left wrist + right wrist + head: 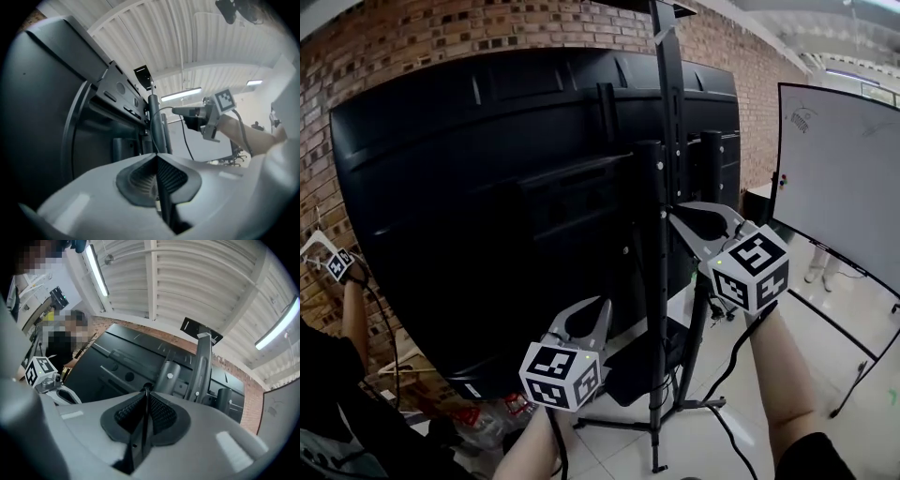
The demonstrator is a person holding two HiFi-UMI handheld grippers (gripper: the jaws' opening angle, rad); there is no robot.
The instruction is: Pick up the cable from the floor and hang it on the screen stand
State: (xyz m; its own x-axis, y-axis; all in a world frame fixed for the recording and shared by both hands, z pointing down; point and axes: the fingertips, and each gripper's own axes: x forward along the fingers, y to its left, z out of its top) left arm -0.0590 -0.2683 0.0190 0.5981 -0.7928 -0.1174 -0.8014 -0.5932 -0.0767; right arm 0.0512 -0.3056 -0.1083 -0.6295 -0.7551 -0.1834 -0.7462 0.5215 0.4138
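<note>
The large black screen (506, 206) shows its back, mounted on a black stand pole (656, 309). My left gripper (602, 305) is low beside the pole and is shut on the black cable (164, 197), which runs between its pads. Higher up, my right gripper (672, 208) has its tips at the pole, also shut on the cable (142, 427). In the left gripper view the cable (186, 140) arcs from the pole (154, 122) to the right gripper (176, 111) and hangs below it. A further length of cable (736, 352) drops toward the floor.
A whiteboard (844, 178) on a wheeled frame stands at the right. The stand's base legs (675, 412) spread over the tiled floor. Another person at the far left holds a marker-cube gripper (338, 264) by the brick wall (394, 47). Bags lie under the screen.
</note>
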